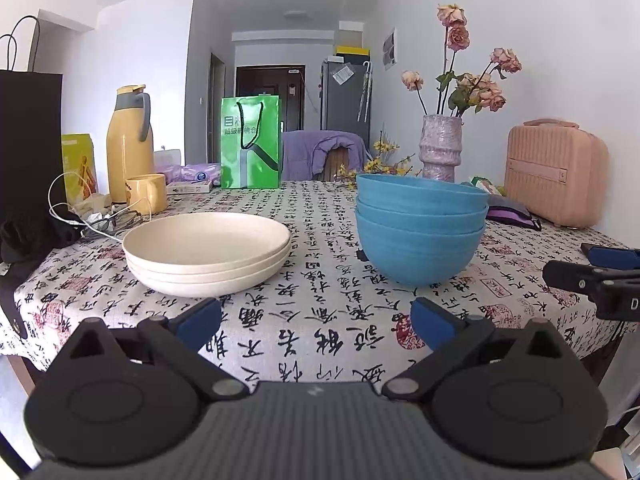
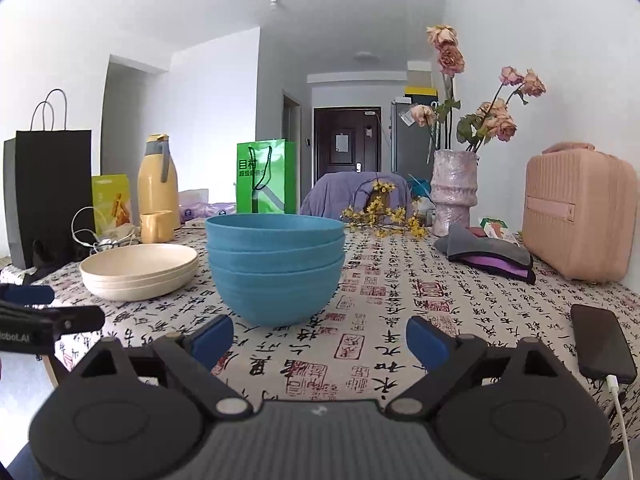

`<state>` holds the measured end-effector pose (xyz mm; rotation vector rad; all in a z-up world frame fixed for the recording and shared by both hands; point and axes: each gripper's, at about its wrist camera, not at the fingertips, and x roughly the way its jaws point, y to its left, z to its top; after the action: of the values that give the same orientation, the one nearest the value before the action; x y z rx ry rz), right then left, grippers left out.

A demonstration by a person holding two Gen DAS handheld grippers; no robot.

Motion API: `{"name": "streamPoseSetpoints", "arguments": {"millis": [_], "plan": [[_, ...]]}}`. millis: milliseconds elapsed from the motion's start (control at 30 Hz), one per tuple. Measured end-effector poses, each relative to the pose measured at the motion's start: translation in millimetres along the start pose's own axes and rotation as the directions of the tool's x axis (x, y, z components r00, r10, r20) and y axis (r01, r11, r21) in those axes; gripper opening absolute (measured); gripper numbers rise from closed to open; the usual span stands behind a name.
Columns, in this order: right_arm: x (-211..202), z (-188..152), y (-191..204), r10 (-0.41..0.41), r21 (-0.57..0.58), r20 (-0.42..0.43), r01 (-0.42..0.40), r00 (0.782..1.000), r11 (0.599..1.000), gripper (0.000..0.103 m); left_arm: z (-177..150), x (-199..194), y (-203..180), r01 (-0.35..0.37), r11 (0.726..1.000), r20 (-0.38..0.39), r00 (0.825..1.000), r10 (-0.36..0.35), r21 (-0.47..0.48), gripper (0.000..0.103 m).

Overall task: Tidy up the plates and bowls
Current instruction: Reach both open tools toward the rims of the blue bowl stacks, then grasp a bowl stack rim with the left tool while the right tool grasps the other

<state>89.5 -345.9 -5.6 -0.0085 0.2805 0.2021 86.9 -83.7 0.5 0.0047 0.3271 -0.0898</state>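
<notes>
I am holding both grippers low over the near edge of the table (image 1: 320,240), and neither has anything in it. The left gripper (image 1: 316,322) is standing wide, its blue pads far apart with only patterned tablecloth showing between them. The right gripper (image 2: 320,340) is likewise spread wide, with bare cloth in its gap.

Ahead of the left jaws and a little to their left side, I am seeing the stack of cream plates (image 1: 208,252), three nested together and sitting flat on the cloth, well clear of the pads. Ahead and to the right of those same jaws, the stack of blue bowls (image 1: 420,228) is standing upright, three deep, apart from the plates.

From the right wrist view, the blue bowls are sitting just beyond the pads, slightly toward the left pad, close but not touching. The cream plates are lying further off to the left of the jaws. A black phone (image 2: 602,344) is resting on the cloth outside the right pad, with a white cable plugged in.
</notes>
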Motion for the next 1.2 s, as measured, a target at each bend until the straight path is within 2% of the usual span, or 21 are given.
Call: {"name": "streamPoseSetpoints", "arguments": {"millis": [67,300,433,467,533,633,700,800,833,933,1000,1033,1133,1200], "plan": [[6.7,4.9,-6.6,0.015,0.027,-0.004,-0.015,1.000,1.000,0.093,10.0,6.5,0.6,0.020,1.000,0.001,1.000,-0.020,0.005,0.103],[41.2,46.4,-39.7,0.107,0.209,-0.010,-0.102,0.994,0.973,0.093,65.0,40.6,3.4,0.088,0.993,0.032,0.996,-0.086,-0.076,0.103],[73.0,67.4,-54.1,0.137,0.284,-0.039,-0.120,0.990,0.951,0.093,89.4,79.7,2.5,0.140,0.983,-0.050,0.988,-0.147,-0.115,0.103],[83.0,70.9,-58.0,0.149,0.310,-0.059,-0.124,0.987,0.942,0.093,94.2,90.6,3.7,0.158,0.977,-0.084,0.982,-0.171,-0.143,0.103],[103.0,75.8,-66.7,0.190,0.375,-0.106,-0.137,0.976,0.917,0.093,101.8,114.1,7.9,0.206,0.953,-0.153,0.958,-0.243,-0.223,0.103],[134.2,78.9,-78.4,0.260,0.461,-0.188,-0.148,0.947,0.875,0.092,110.3,150.0,15.3,0.266,0.907,-0.269,0.894,-0.358,-0.326,0.103],[155.8,81.4,-85.3,0.314,0.506,-0.256,-0.149,0.914,0.849,0.092,114.6,173.3,20.8,0.277,0.883,-0.331,0.851,-0.409,-0.380,0.103],[183.8,81.7,-91.6,0.384,0.554,-0.347,-0.144,0.856,0.820,0.091,117.2,199.0,24.9,0.276,0.872,-0.386,0.813,-0.436,-0.405,0.102],[192.2,80.7,-92.7,0.409,0.574,-0.371,-0.141,0.833,0.807,0.089,117.0,206.5,25.5,0.280,0.864,-0.403,0.795,-0.453,-0.418,0.102],[214.5,74.7,-96.4,0.479,0.643,-0.424,-0.118,0.769,0.757,0.084,113.9,229.2,24.9,0.272,0.834,-0.471,0.722,-0.507,-0.480,0.093],[227.7,70.4,-98.1,0.520,0.678,-0.458,-0.095,0.721,0.729,0.080,109.7,243.8,24.9,0.255,0.820,-0.525,0.663,-0.534,-0.513,0.083],[233.0,68.3,-98.8,0.539,0.693,-0.470,-0.086,0.699,0.716,0.080,107.6,250.0,25.1,0.243,0.816,-0.550,0.635,-0.542,-0.524,0.081],[246.8,63.9,-100.6,0.572,0.710,-0.511,-0.060,0.641,0.702,0.075,103.0,265.0,26.2,0.223,0.816,-0.612,0.564,-0.554,-0.533,0.073],[253.3,61.8,-101.5,0.586,0.713,-0.532,-0.050,0.611,0.700,0.066,100.6,272.1,26.5,0.212,0.813,-0.640,0.523,-0.563,-0.542,0.068]]}}
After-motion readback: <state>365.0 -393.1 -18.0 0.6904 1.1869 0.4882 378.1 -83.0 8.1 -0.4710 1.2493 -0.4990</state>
